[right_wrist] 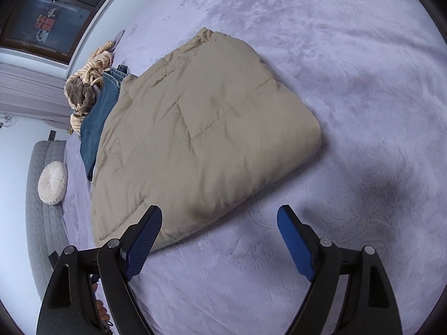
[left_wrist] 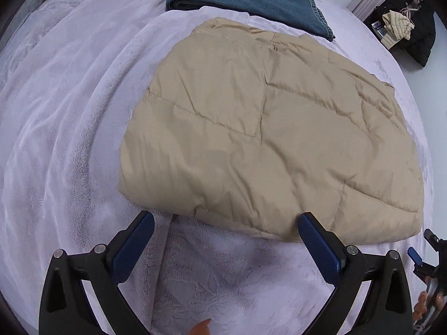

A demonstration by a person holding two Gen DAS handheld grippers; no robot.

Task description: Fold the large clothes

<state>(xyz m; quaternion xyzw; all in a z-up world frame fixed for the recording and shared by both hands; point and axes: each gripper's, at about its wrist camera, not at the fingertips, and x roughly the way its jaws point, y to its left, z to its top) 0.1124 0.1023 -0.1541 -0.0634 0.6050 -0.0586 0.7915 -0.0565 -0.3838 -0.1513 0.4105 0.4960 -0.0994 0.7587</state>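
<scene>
Hovering apart and empty, left gripper (left_wrist: 226,223) and right gripper (right_wrist: 219,217) face the folded tan jacket (left_wrist: 265,128) (lower centre); next, probably another garment.

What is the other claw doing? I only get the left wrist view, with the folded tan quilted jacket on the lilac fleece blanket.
Observer: The right claw is open and empty, at the near edge of the folded tan quilted jacket.
Operator: What's past that cream cushion?
Observer: A grey quilted padded panel stands right beside the round cream pleated cushion.
Operator: Anything on the wall?
Observer: A dark window, high up at the far side.
</scene>
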